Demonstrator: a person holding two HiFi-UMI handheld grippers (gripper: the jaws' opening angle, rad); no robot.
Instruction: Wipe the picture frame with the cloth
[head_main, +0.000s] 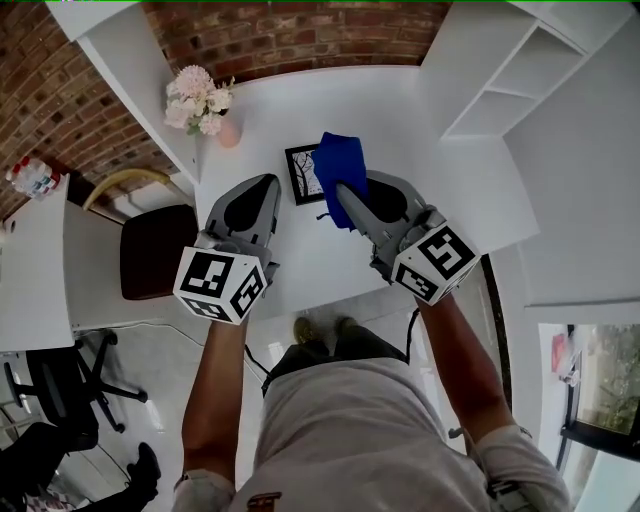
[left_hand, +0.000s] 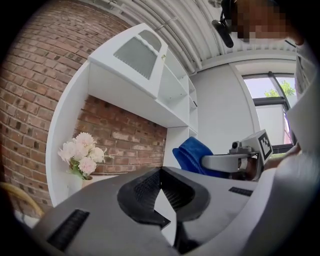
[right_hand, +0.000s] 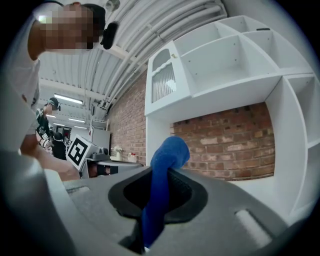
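Observation:
A small black picture frame (head_main: 301, 173) lies flat on the white desk (head_main: 400, 130), partly covered by a blue cloth (head_main: 340, 170). My right gripper (head_main: 343, 194) is shut on the blue cloth (right_hand: 162, 175), which sticks up between its jaws and droops over the frame's right side. My left gripper (head_main: 270, 183) hovers just left of the frame, shut and with nothing in it; its closed jaws (left_hand: 159, 181) show no gap. From the left gripper view the cloth (left_hand: 192, 155) and the right gripper (left_hand: 235, 160) appear to the right.
A vase of pink flowers (head_main: 200, 100) stands at the desk's back left by a white shelf panel (head_main: 140, 80). White shelving (head_main: 520, 70) rises at the right. A brick wall (head_main: 300, 35) backs the desk. A dark chair (head_main: 155, 250) sits left.

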